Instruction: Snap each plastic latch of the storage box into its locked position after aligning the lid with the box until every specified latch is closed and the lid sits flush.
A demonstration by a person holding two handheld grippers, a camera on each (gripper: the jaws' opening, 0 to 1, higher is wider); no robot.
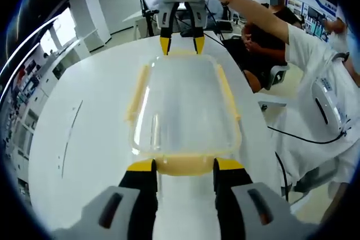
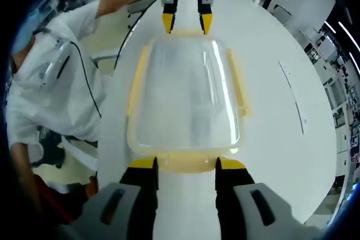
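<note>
At box (image 1: 183, 105) ends, both grippers (jaws apart).

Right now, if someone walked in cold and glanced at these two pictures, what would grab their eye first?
The clear storage box with its yellow latches lying lengthwise on the white table, midway between the two grippers. The left gripper and right gripper face each other from opposite short ends, jaws apart astride the end latches. Beside the table stands a person in white.
</note>
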